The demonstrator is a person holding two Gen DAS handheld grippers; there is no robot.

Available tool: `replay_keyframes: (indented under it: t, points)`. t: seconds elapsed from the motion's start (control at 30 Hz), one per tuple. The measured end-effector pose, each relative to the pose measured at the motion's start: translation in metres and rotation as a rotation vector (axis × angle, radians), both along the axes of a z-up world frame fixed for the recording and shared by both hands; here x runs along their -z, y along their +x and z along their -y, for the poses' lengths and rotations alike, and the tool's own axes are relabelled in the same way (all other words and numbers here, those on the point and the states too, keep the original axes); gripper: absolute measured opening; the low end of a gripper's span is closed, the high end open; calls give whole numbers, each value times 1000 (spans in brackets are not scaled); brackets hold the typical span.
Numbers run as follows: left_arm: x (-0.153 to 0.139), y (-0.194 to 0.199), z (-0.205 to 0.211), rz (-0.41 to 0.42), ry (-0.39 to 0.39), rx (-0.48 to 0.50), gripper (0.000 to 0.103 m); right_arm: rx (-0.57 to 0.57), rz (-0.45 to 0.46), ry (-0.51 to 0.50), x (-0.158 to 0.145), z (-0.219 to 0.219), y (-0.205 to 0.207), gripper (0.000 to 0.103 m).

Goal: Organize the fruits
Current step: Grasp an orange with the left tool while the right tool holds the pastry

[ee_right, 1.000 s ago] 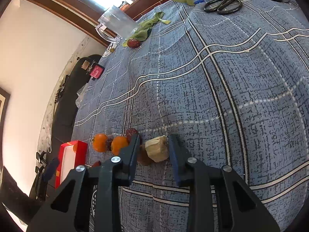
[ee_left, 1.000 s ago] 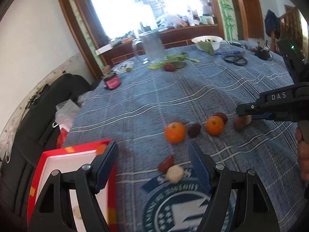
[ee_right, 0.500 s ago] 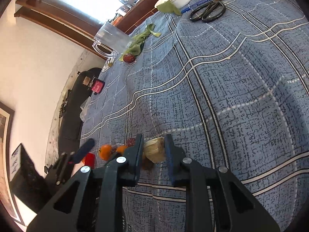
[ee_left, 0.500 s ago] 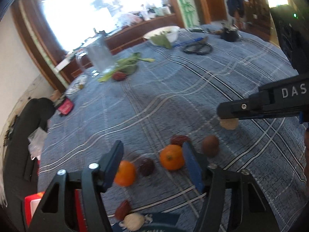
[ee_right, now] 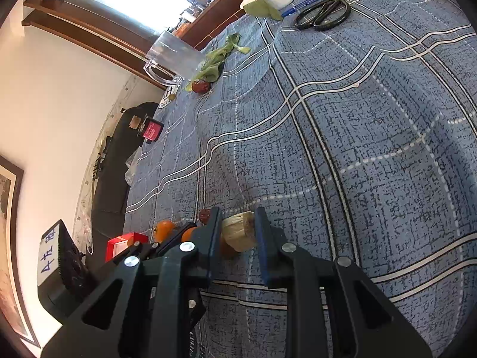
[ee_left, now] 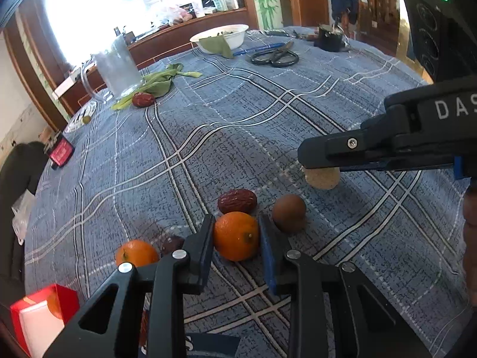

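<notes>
Your left gripper (ee_left: 236, 235) has moved in from the red box and now brackets the orange (ee_left: 236, 235), fingers touching it; your right gripper (ee_right: 238, 231) still clamps the pale chunk (ee_right: 238, 231).

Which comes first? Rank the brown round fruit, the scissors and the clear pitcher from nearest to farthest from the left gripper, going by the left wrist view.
1. Brown round fruit: just right of the left gripper, beside its right finger.
2. Clear pitcher: far back on the left of the table.
3. Scissors: far back right, near the white bowl.

The pitcher and scissors are too close to call.
</notes>
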State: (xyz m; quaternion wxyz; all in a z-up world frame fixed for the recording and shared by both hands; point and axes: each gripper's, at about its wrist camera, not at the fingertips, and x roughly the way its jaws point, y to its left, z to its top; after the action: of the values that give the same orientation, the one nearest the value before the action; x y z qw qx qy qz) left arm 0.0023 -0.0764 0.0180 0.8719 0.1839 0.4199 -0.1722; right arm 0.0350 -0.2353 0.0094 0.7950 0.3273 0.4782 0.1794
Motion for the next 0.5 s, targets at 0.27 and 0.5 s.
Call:
replay_keyframes:
  t: [0.27, 0.5]
  points:
    - [-35, -34, -16, 91, -88, -75, 28, -19, 64, -5, -8, -4, -3, 25]
    - [-76, -86, -46, 226, -160, -147, 28, -43, 185, -60, -24, -14, -12, 25]
